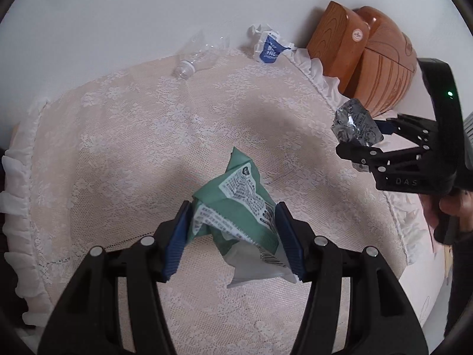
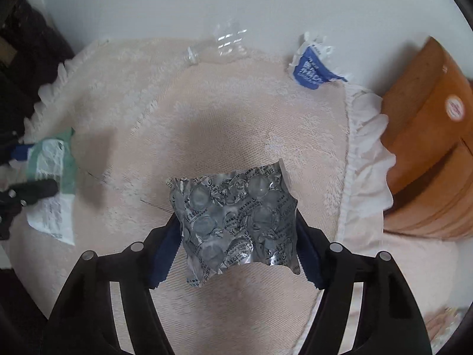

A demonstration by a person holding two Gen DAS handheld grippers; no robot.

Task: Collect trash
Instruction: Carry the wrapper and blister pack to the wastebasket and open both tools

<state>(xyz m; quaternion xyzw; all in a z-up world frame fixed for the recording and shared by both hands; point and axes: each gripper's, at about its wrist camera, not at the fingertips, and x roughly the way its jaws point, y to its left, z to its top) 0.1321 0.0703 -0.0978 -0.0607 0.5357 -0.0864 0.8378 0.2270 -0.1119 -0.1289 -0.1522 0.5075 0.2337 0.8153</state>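
Observation:
My left gripper (image 1: 233,233) is shut on a crumpled green and white wrapper (image 1: 236,207) and holds it above the lace-covered table (image 1: 118,148). My right gripper (image 2: 236,245) is shut on a silver foil blister pack (image 2: 236,222), also lifted off the cloth. The right gripper with the foil pack (image 1: 354,124) shows at the right of the left wrist view. The green wrapper (image 2: 56,183) shows at the left of the right wrist view. A clear plastic bottle (image 1: 195,59) and a blue and white wrapper (image 1: 269,47) lie at the table's far edge.
A brown wooden object (image 1: 363,59) leans against the white wall at the far right, beyond the table's frilled edge (image 1: 319,74). Dark items (image 2: 26,59) sit off the table's left side. The bottle (image 2: 218,47) and blue wrapper (image 2: 310,65) lie near the wall.

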